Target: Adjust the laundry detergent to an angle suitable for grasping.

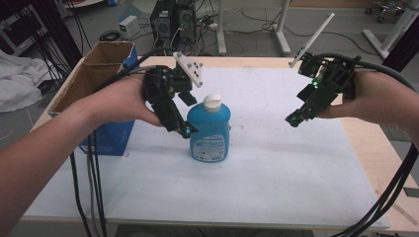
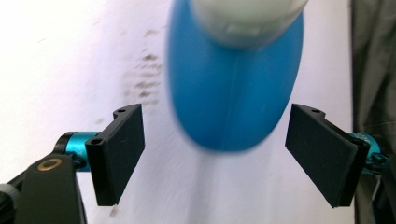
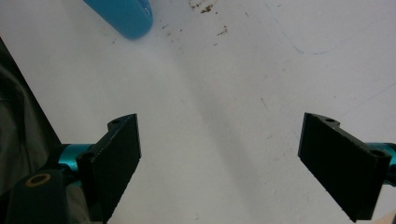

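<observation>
With both claws released (the right claw [image 1: 292, 120] hangs apart), the left claw [image 1: 187, 130] could clip and topple the blue bottle [image 1: 210, 131] standing on the worktop [image 1: 276, 163].

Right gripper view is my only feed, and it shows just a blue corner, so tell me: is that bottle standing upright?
Observer: Yes, the blue bottle stands upright on the white table, with its white cap on top.
Operator: Is the left tool gripping it?
Observer: No, the left tool is open, its jaws wide apart and clear of the bottle.
Operator: Anything else nearby?
Observer: An open cardboard box stands at the table's far left.
</observation>
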A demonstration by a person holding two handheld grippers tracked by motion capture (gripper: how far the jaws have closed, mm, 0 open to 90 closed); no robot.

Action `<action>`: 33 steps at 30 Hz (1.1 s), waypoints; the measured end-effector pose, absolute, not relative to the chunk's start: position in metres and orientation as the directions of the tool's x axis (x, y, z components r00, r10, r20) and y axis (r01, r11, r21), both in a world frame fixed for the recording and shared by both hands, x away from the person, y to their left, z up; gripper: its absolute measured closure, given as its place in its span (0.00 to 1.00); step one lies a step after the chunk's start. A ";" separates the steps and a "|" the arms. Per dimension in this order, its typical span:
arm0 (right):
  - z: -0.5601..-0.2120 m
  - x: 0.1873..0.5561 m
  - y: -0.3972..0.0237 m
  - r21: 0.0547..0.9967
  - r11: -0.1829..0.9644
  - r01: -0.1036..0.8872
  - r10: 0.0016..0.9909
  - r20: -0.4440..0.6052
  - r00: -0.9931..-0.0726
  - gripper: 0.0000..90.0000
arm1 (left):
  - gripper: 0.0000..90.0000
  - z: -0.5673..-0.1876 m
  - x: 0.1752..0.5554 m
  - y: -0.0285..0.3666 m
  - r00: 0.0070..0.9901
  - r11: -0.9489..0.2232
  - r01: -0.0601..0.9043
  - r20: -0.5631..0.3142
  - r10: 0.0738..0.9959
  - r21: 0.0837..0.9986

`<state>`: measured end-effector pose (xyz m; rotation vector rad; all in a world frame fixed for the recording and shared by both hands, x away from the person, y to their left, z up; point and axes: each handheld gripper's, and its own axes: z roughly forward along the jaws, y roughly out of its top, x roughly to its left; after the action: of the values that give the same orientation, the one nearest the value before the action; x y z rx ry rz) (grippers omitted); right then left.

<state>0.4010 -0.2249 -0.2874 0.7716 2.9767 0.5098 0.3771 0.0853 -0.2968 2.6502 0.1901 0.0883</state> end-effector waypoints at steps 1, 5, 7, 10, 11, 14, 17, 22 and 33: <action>-0.287 0.401 -0.225 0.320 0.822 0.471 0.479 0.059 -0.876 0.14 | 0.22 -0.293 0.377 0.089 0.983 -0.873 0.143 0.034 0.179 0.466; -0.286 0.403 -0.227 0.329 0.810 0.485 0.492 0.067 -0.868 0.14 | 0.22 -0.274 0.377 0.104 0.946 -0.856 0.250 0.073 0.315 0.453; -0.285 0.404 -0.228 0.338 0.801 0.494 0.502 0.070 -0.862 0.14 | 0.22 -0.265 0.378 0.113 0.920 -0.837 0.306 0.086 0.383 0.454; -0.284 0.406 -0.229 0.346 0.786 0.513 0.520 0.077 -0.850 0.14 | 0.22 -0.254 0.380 0.121 0.884 -0.818 0.363 0.111 0.454 0.447; -0.283 0.406 -0.230 0.349 0.781 0.518 0.526 0.079 -0.847 0.14 | 0.22 -0.246 0.381 0.128 0.858 -0.806 0.396 0.134 0.495 0.440; -0.282 0.407 -0.231 0.357 0.768 0.531 0.541 0.080 -0.837 0.14 | 0.22 -0.235 0.383 0.138 0.821 -0.783 0.440 0.157 0.549 0.439; -0.280 0.407 -0.233 0.364 0.752 0.550 0.562 0.084 -0.823 0.14 | 0.22 -0.229 0.386 0.146 0.789 -0.761 0.485 0.160 0.593 0.430; -0.278 0.408 -0.233 0.373 0.733 0.569 0.586 0.080 -0.807 0.14 | 0.22 -0.229 0.389 0.148 0.758 -0.740 0.531 0.159 0.633 0.414; -0.274 0.408 -0.233 0.386 0.713 0.586 0.609 0.075 -0.790 0.14 | 0.22 -0.232 0.394 0.145 0.749 -0.739 0.543 0.168 0.641 0.400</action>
<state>0.4082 -0.2330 -0.2739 0.9961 2.8538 0.6131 0.3936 0.1454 -0.2320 2.6222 0.9156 0.4237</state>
